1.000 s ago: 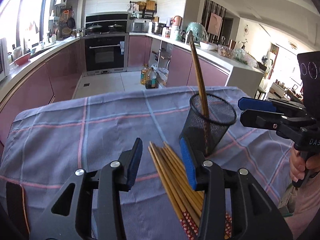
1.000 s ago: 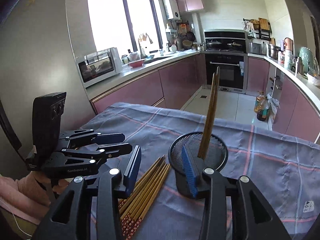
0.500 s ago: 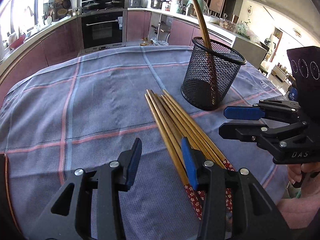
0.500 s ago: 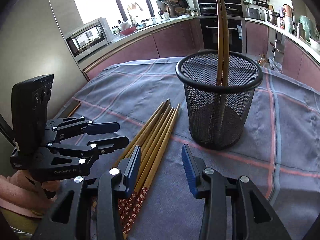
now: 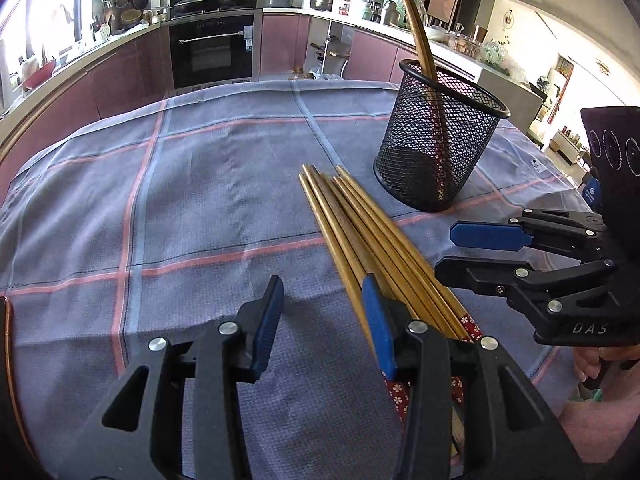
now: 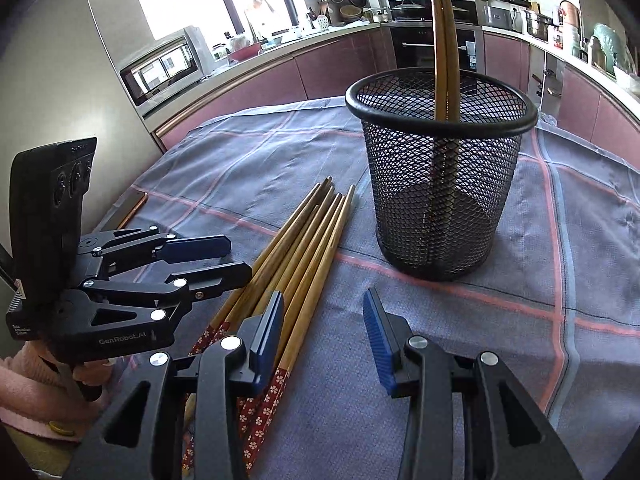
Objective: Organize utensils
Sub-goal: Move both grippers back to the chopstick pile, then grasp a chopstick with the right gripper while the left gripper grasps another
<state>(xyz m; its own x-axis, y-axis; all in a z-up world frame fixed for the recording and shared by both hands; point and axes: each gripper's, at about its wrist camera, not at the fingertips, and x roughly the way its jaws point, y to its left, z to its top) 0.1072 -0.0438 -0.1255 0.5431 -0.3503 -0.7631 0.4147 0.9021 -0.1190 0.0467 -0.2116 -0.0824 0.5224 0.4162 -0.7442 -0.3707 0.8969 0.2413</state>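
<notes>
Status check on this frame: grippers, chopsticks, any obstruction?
Left gripper and right gripper open, empty. Two chopsticks upright in mesh holder; bundle lies on cloth. Nothing blocking.

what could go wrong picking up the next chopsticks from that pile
The chopsticks lie packed side by side, touching, so open fingers may catch several or scatter the bundle. The mesh holder stands close beside them and looks light; a bump from the right gripper could tip it, with the two chopsticks leaning inside.
</notes>
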